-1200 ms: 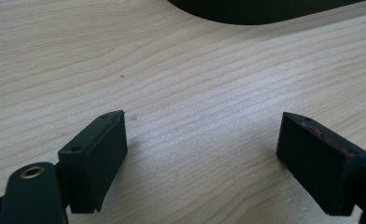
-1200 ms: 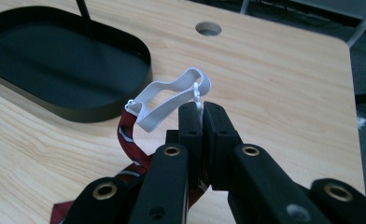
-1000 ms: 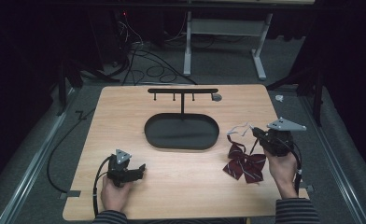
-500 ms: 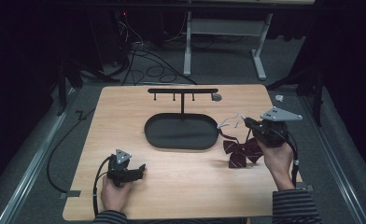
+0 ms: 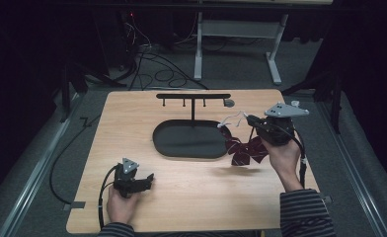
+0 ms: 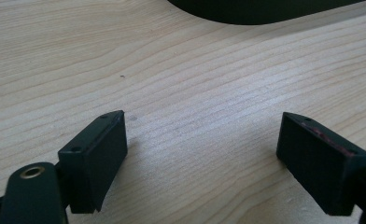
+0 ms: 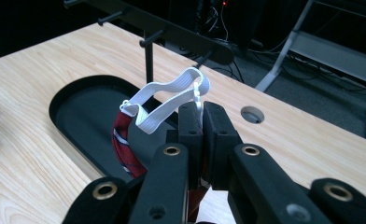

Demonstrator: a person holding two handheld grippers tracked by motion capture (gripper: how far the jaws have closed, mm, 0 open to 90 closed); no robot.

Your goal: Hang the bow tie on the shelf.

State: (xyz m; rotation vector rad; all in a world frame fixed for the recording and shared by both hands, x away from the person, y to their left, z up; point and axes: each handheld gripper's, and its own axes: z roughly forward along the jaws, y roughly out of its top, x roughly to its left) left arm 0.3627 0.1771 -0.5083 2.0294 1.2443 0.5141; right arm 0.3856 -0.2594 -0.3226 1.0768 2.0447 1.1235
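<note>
**Bow tie lifted by its elastic strap toward the hook stand**

In the high view, the right gripper (image 5: 247, 118) is seen right of centre, raised above the wooden table (image 5: 132, 113), with the dark red bow tie (image 5: 243, 150) hanging below it just past the right end of the oval black tray (image 5: 189, 140). In the right gripper view, the jaws are pressed together on the white elastic strap (image 7: 172, 100), so that the loop stands up and open ahead of the jaws while the bow tie (image 7: 123, 142) dangles at lower left of the frame. The strap appears to be pinched in this way so that the loop can be slipped over a peg of the black hook stand (image 5: 193, 97), which rises from the tray at upper centre of the high view. The loop is not yet on any peg.

The left gripper (image 5: 149, 178) is kept low at the lower left of the high view, well apart from the tray. In the left gripper view, its jaws are spread wide with nothing but bare table (image 6: 195, 93) between them; it is judged to be parked out of the way.
</note>
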